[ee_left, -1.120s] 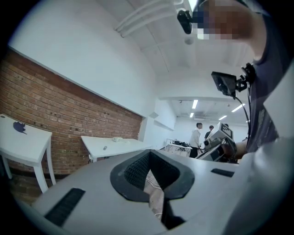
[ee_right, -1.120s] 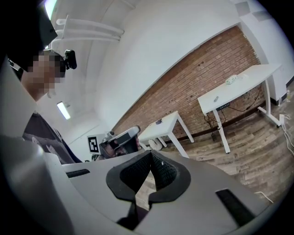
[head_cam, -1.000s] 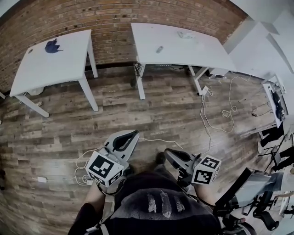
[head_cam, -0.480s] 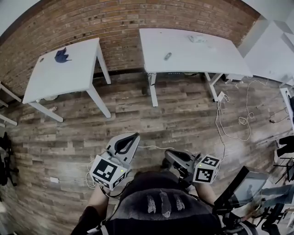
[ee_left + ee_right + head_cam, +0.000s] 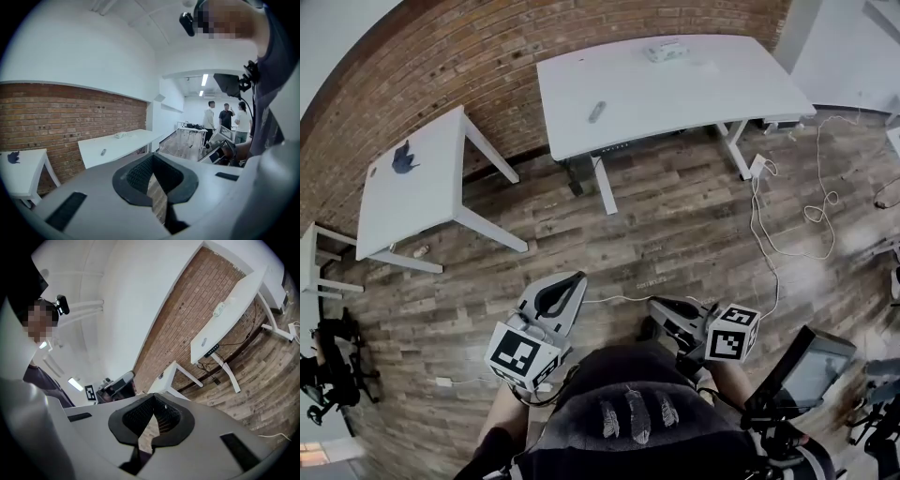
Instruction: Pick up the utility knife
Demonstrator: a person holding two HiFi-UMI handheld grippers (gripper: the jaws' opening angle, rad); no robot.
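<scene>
The person is standing on a wooden floor (image 5: pixel 675 216) and is holding 2 hand-held grippers in front of the body, both above the floor and well apart from the tables. The left hand-held gripper (image 5: pixel 569 284) is pointing up the head view, toward the brick wall (image 5: pixel 441 66). Its jaws are clenched together and are grasping nothing; only a bit of floor is showing through the gap behind the pads. The right hand-held gripper (image 5: pixel 660 305) is pointing up and a little to the left in that view, and its jaws are also clenched and empty. The knife (image 5: pixel 596 112) is lying on the big white table (image 5: pixel 694 94), which is standing against the wall. It is resting in the left part of the top, and it is looking like a small grey thing, too small for showing details. A white thing (image 5: pixel 667 52) is lying near the far edge of the same table, well apart from the knife. A smaller table (image 5: pixel 422 197) is standing to the left and is carrying a blue thing (image 5: pixel 401 159). A white cable (image 5: pixel 787 225) is lying in loops on the floor, to the right of the big table. In the left gripper view, 3 people (image 5: pixel 226 117) are standing together in the far part of the room.
</scene>
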